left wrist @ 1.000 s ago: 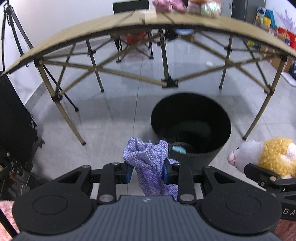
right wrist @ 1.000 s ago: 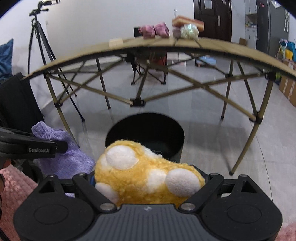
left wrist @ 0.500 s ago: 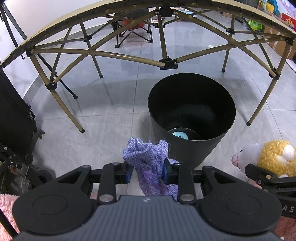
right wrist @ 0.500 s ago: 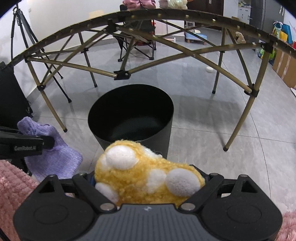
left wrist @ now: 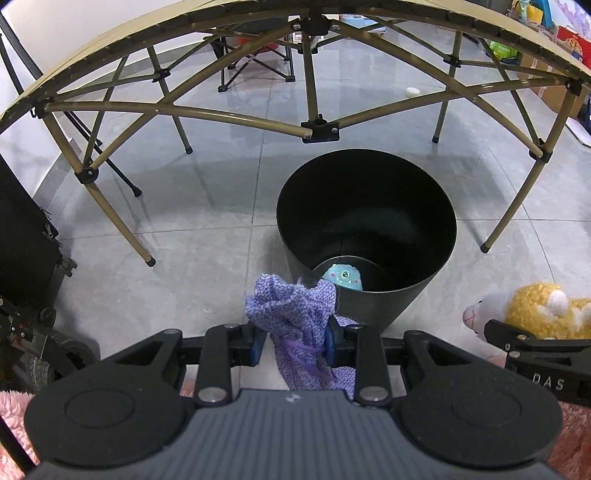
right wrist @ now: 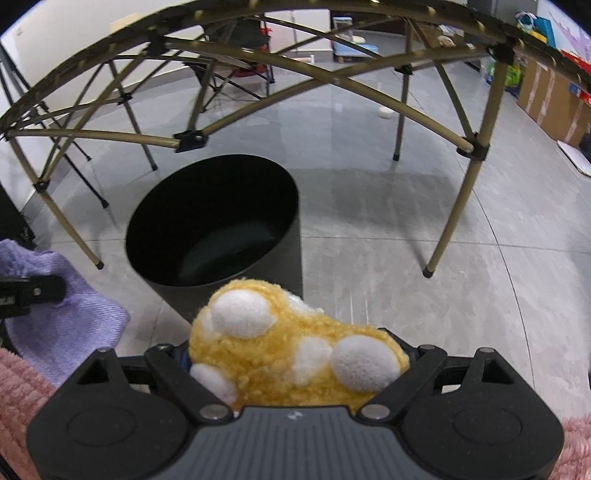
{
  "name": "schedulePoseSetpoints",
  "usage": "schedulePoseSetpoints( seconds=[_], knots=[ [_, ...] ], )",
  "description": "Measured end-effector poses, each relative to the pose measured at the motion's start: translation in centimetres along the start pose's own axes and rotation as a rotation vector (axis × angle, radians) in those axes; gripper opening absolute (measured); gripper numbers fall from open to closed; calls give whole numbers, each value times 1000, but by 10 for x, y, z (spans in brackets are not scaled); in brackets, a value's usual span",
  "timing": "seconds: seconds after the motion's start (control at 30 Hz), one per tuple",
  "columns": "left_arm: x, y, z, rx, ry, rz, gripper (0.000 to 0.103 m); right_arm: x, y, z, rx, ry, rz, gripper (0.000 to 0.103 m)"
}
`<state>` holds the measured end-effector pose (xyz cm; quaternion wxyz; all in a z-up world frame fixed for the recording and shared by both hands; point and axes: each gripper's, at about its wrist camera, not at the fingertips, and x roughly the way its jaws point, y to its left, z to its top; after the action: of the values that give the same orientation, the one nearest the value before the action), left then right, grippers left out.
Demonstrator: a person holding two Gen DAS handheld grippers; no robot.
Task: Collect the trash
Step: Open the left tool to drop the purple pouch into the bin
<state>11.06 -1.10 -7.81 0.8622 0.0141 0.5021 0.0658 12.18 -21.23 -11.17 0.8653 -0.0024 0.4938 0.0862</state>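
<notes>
the left gripper [left wrist: 293, 341] pinches a limp, light purple knitted pouch [left wrist: 295, 325] at its gathered neck while the right gripper [right wrist: 295, 363] squeezes a squashy yellow plush toy [right wrist: 295, 354] round its middle, both just short of the black round bin [left wrist: 365, 236].

A grey tiled floor [left wrist: 207, 206] with a dull sheen fills the room, crossed by thin grout lines. Over it stands a folding table [left wrist: 110, 48] on a tan tubular frame of crossed struts and black joints, its legs ending in black feet. Beyond it sits a folding camp chair [left wrist: 255, 59] against a white wall [right wrist: 92, 22]. Cardboard boxes [right wrist: 550, 96] line the right side. A black tripod leg [left wrist: 110, 162] slants down at left, and a small white disc [left wrist: 412, 91] lies on the floor.
</notes>
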Motion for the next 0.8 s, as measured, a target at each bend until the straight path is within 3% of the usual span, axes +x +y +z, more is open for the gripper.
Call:
schedulePoseSetpoints(
  seconds=[0.8],
  knots=[
    [4,-12,53,-8,-52,-13,31,22,-53,31,159,-19,-77,91]
  ],
)
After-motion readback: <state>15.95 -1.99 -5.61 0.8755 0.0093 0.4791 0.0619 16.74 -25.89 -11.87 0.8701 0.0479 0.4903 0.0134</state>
